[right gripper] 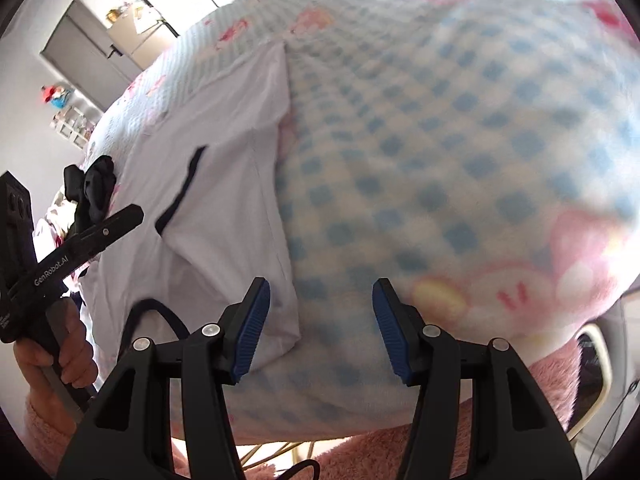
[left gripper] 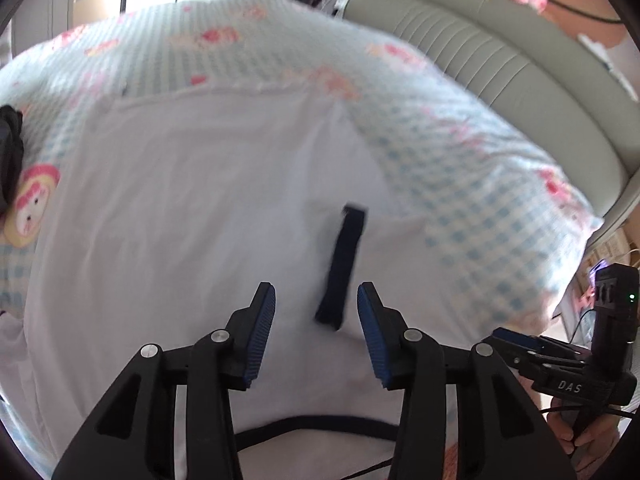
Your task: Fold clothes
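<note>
A white garment [left gripper: 192,208] with dark navy trim lies spread flat on a blue-checked bedspread [left gripper: 472,200]. A navy strip [left gripper: 340,268] runs down its middle and a navy neckline [left gripper: 316,426] curves at the near edge. My left gripper [left gripper: 316,332] hovers open just above the garment, its blue pads either side of the strip's near end, gripping nothing. In the right wrist view the garment [right gripper: 216,184] lies to the left. My right gripper [right gripper: 320,328] stands open over the garment's near right corner and the bedspread [right gripper: 440,160]. The right gripper [left gripper: 520,340] shows at the left view's right edge.
A dark crumpled garment [right gripper: 94,188] lies at the bed's far left, also seen at the left view's edge [left gripper: 10,152]. A grey padded headboard [left gripper: 500,68] borders the bed. A person's hand [right gripper: 60,352] in a pink fleecy sleeve holds the left gripper's handle. Cupboards stand behind.
</note>
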`<control>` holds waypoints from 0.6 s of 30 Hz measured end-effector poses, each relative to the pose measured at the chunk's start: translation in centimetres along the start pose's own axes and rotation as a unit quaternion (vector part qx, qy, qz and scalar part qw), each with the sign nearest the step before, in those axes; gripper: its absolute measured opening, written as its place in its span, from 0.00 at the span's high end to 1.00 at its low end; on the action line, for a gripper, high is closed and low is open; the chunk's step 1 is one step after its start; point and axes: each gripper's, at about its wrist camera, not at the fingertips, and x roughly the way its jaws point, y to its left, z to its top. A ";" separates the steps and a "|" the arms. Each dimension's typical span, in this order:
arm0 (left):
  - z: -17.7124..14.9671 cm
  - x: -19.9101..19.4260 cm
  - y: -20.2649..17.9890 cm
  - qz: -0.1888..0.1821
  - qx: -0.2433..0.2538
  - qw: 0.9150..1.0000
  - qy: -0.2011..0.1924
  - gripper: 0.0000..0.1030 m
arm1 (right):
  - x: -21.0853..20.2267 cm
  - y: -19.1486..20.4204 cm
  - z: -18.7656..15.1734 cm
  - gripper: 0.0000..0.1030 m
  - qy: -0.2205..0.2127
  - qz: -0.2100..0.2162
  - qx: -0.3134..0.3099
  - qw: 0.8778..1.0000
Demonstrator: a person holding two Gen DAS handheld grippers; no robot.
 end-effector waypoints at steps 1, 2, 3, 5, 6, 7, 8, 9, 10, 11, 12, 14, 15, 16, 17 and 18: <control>0.0 -0.2 -0.6 -0.011 0.007 1.000 -0.011 0.59 | -0.1 0.0 0.2 0.47 -0.004 0.002 0.001 1.000; 0.0 -0.2 -1.3 -0.019 0.017 1.000 -0.017 0.59 | 0.6 0.4 0.4 0.47 0.000 -0.001 -0.002 1.000; 0.0 0.3 -2.0 -0.026 0.026 0.999 -0.015 0.60 | 1.2 0.7 0.6 0.47 0.004 -0.003 -0.004 1.000; -0.4 1.8 -3.1 -0.031 0.037 0.999 0.005 0.62 | 2.6 1.4 1.0 0.47 0.014 -0.009 -0.008 1.000; -0.7 2.8 -3.3 -0.026 0.041 0.999 0.018 0.62 | 3.5 1.5 0.8 0.47 0.027 -0.023 -0.005 0.999; -1.2 3.6 -3.3 -0.010 0.046 0.998 0.032 0.63 | 4.3 1.5 0.6 0.47 0.036 -0.035 -0.004 0.999; -1.7 4.4 -3.2 0.006 0.051 0.998 0.046 0.67 | 4.5 1.5 0.4 0.47 0.034 -0.042 -0.006 0.999; -2.2 5.0 -3.1 0.022 0.057 0.997 0.056 0.70 | 4.3 1.5 0.2 0.47 0.028 -0.046 -0.010 0.998; -2.5 4.9 -2.7 0.039 0.065 0.996 0.050 0.71 | 3.9 1.5 0.1 0.47 0.025 -0.058 -0.018 0.998; -2.7 4.5 -2.4 0.044 0.070 0.996 0.042 0.73 | 3.6 1.6 0.0 0.47 0.023 -0.069 -0.027 0.997; -2.9 4.0 -2.1 0.048 0.072 0.996 0.035 0.73 | 3.2 1.6 -0.2 0.47 0.019 -0.081 -0.037 0.996; -2.9 3.1 -1.4 0.035 0.055 0.997 0.030 0.72 | 2.0 2.5 -0.4 0.47 0.003 -0.097 -0.057 0.994; -2.8 2.8 -1.3 0.022 0.046 0.998 0.026 0.72 | 1.4 2.7 -0.5 0.47 -0.008 -0.086 -0.060 0.995; -2.8 2.5 -1.4 0.007 0.041 0.999 0.021 0.72 | 0.9 3.0 -0.5 0.47 -0.018 -0.074 -0.061 0.995; -2.8 2.4 -1.8 -0.004 0.040 0.999 0.019 0.72 | 1.0 3.4 -0.3 0.47 -0.021 -0.057 -0.060 0.996; -2.9 2.4 -2.1 -0.015 0.040 0.999 0.018 0.72 | 1.2 3.8 0.0 0.47 -0.022 -0.045 -0.061 0.997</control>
